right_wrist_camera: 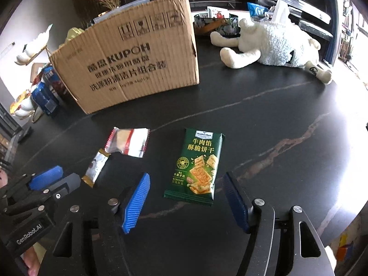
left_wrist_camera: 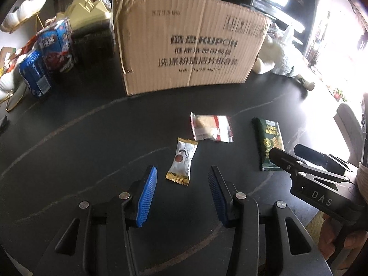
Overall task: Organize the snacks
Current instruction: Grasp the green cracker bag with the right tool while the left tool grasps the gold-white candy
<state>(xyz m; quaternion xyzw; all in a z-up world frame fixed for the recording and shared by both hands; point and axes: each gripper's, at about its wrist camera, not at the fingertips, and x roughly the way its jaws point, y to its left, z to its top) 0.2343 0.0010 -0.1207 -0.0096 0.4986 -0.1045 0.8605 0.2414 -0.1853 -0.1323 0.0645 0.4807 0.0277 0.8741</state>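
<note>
Three snack packs lie on the dark table (left_wrist_camera: 69, 138) in front of a cardboard box (left_wrist_camera: 186, 43). A small silver and gold candy pack (left_wrist_camera: 182, 162) sits just ahead of my left gripper (left_wrist_camera: 182, 177), whose blue pads stand apart with nothing between them. A white and red wafer pack (left_wrist_camera: 211, 127) lies beyond it. The green cracker pack (right_wrist_camera: 199, 166) lies just ahead of my right gripper (right_wrist_camera: 186, 184), which is open, its pads either side of the pack's near end without touching. The right gripper (left_wrist_camera: 285, 154) also shows in the left wrist view, over the green pack (left_wrist_camera: 268, 140).
Blue drink cartons and a can (left_wrist_camera: 46, 57) stand left of the box. A white plush sheep (right_wrist_camera: 273, 43) lies at the back right, with a dark bowl (right_wrist_camera: 216, 24) behind it. White ornaments (left_wrist_camera: 23, 13) sit far left. A hand (left_wrist_camera: 352, 237) holds the right gripper.
</note>
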